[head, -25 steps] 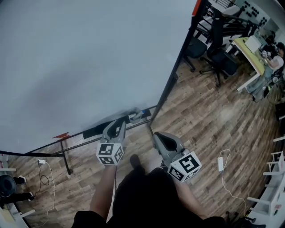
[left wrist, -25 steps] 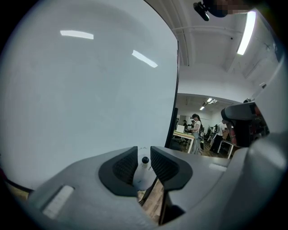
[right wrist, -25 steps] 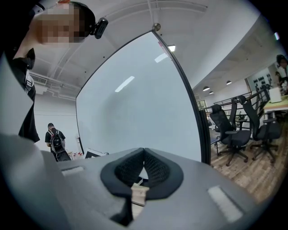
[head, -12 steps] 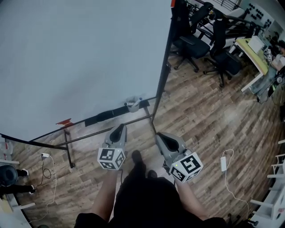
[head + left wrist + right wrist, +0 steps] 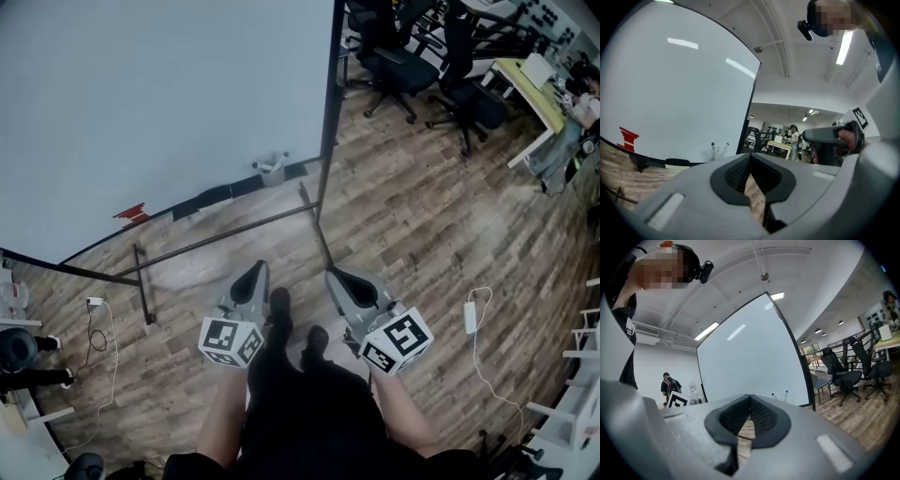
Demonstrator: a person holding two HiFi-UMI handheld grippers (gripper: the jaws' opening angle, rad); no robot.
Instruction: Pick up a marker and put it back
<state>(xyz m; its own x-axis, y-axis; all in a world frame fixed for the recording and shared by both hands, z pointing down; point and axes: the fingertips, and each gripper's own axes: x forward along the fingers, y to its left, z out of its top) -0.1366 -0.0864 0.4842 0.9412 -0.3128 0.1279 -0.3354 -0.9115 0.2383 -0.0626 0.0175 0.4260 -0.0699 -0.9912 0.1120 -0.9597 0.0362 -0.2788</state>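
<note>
Two markers stand in a small holder on the whiteboard's tray, well ahead of both grippers. In the left gripper view the markers look tiny at the foot of the whiteboard; the right gripper view has the markers near the board's right post. My left gripper and right gripper hang side by side over the wood floor, both shut and holding nothing. The left gripper and the right gripper each show their jaws meeting at the tip.
A black eraser and a red mark sit along the board's lower edge. The stand's floor bars lie between me and the board. Office chairs and a desk stand at the right. A white adapter with cable lies on the floor.
Both grippers have drawn back from the tray, and the whiteboard with its markers now lies farther away. The left gripper, which was close to the markers, is now over the floor.
</note>
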